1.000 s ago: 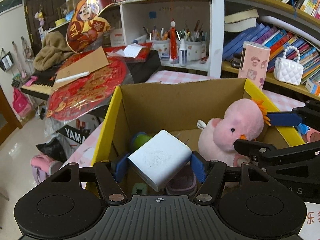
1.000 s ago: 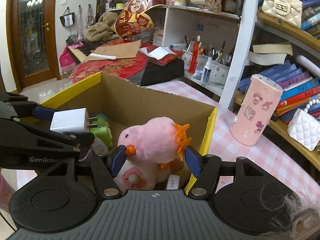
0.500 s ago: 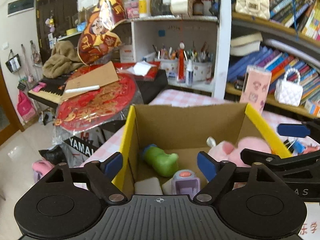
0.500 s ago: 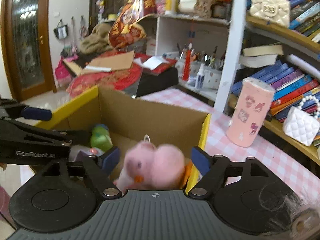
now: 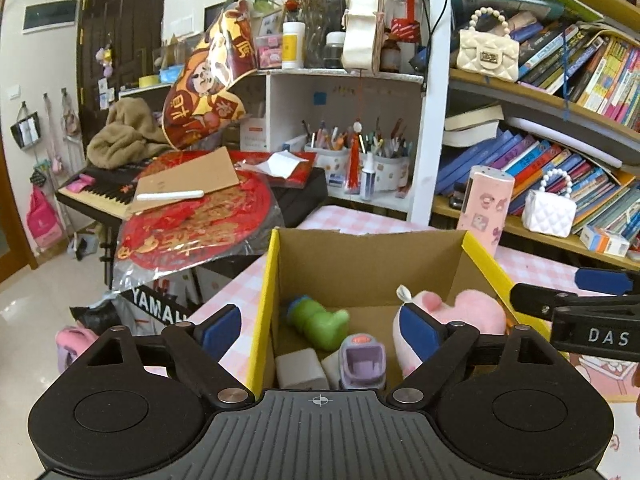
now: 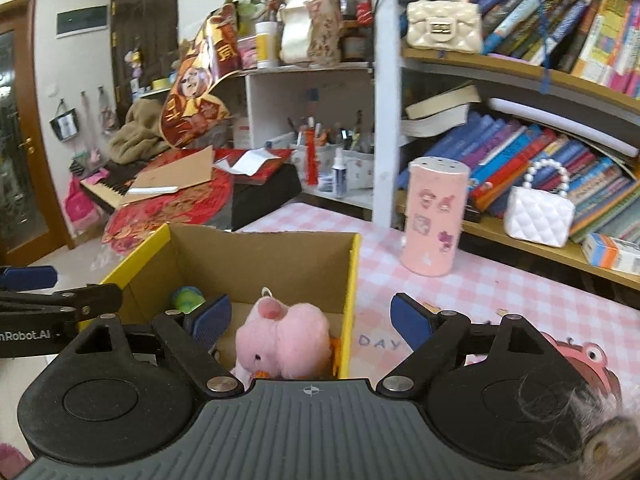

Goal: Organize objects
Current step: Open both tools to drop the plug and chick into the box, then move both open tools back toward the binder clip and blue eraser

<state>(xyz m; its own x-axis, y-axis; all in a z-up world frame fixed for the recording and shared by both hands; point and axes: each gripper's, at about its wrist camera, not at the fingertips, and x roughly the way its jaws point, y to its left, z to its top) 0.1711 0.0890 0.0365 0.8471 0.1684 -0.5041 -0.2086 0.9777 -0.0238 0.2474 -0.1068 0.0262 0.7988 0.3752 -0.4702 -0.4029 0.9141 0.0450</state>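
Observation:
An open cardboard box with yellow flaps (image 5: 360, 264) (image 6: 256, 256) stands on the pink checked table. Inside lie a pink plush toy (image 5: 472, 312) (image 6: 284, 336), a green toy (image 5: 320, 322) (image 6: 187, 297), a white charger block (image 5: 300, 370) and a small purple gadget (image 5: 363, 364). My left gripper (image 5: 320, 330) is open and empty above the box's near left side. My right gripper (image 6: 310, 322) is open and empty above the box's right wall, with the plush below it.
A pink cylinder with stickers (image 6: 434, 216) (image 5: 484, 208) stands on the table behind the box. A white quilted mini bag (image 6: 538, 212) sits on the low bookshelf. A keyboard covered with red paper decorations (image 5: 192, 216) lies to the left.
Both grippers opened and let go: the white charger block and the pink plush dropped into the box. Both grippers then lifted and pulled back from the box.

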